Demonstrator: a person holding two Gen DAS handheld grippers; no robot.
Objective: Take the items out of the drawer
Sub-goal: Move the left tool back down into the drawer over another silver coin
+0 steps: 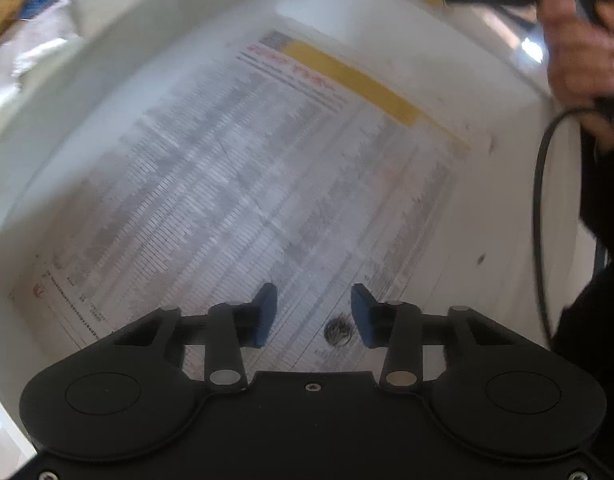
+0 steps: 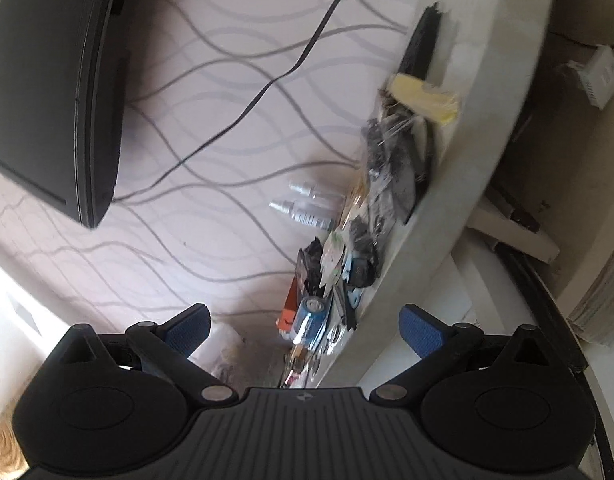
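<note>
Nearest to us in the left wrist view, our left gripper (image 1: 313, 316) points down into the white drawer (image 1: 507, 200), its blue pads (image 1: 265, 316) apart with nothing clamped between them. Directly between the fingertips, slightly toward the right pad, a small round dark coin-like object (image 1: 338, 331) lies on a large printed sheet (image 1: 247, 184) that lines the drawer bottom; neither pad touches it. The sheet is a dense table of fine rows with a red heading and a yellow band (image 1: 351, 80) along its far edge, but blur leaves none of the writing readable. The drawer's bare white floor runs along the sheet's right edge, and its curved white wall rises on the left and far sides, so open room lies ahead of the fingers over the sheet. At the far right edge a hand (image 1: 583, 56) grips a dark handle, with a black cable (image 1: 541, 216) looping down beside it. In the right wrist view, our right gripper (image 2: 305, 330) stands wide open and empty, rolled sideways and pointing along a white desktop edge (image 2: 467, 168). Beyond its fingers lies a line of clutter (image 2: 339, 264): an orange packet, a blue-wrapped item, dark small parts, two clear bottles (image 2: 303, 210) with unreadable labels, and a yellow pad (image 2: 425, 98). A black monitor (image 2: 55, 88) and a thin cable (image 2: 267, 88) stand against wavy-lined wallpaper.
</note>
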